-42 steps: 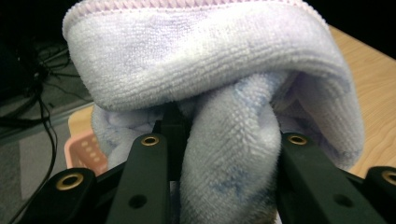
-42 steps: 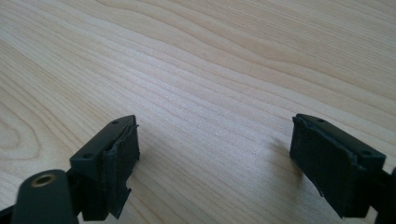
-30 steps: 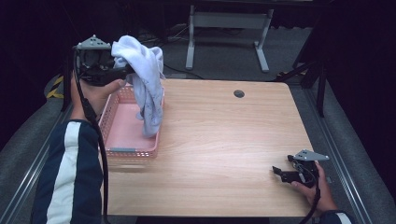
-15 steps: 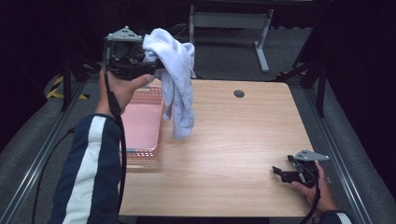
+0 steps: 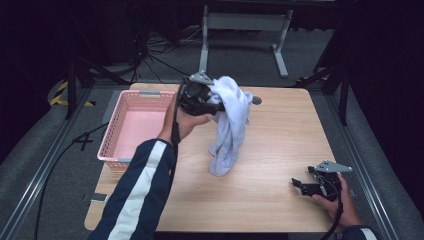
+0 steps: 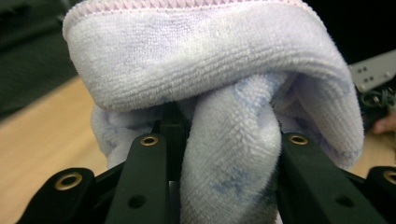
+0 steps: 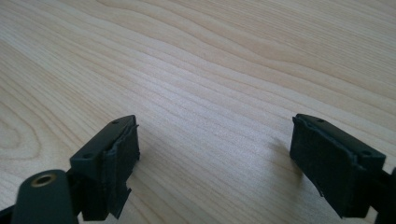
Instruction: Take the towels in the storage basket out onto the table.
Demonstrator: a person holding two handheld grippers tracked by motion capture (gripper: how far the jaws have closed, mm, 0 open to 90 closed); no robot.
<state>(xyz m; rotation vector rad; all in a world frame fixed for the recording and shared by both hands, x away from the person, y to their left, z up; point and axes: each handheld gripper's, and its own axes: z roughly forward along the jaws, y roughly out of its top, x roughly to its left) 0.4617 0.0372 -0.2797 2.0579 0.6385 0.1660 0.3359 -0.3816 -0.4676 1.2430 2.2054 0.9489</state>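
A pale lilac towel (image 5: 229, 125) hangs from my left gripper (image 5: 212, 102) over the middle of the wooden table (image 5: 280, 145), its lower end touching the tabletop. The left gripper is shut on the towel; up close in the left gripper view the bunched cloth (image 6: 224, 140) is pinched between the two black jaws. Near the table's front right edge my right gripper (image 5: 298, 186) rests low in a hand, open. In the right gripper view its gripper (image 7: 215, 163) has bare wood between the spread fingers (image 7: 112, 154).
A pink plastic basket (image 5: 112, 145) sits on the table's left side with nothing showing inside. A small round grommet (image 5: 256, 100) lies near the far edge. Dark floor, cables and a metal stand (image 5: 242, 22) lie beyond the table.
My left gripper has carried the towel from above the basket rightwards and down to the table's middle, where its lower end now meets the wood. The right gripper has stayed put.
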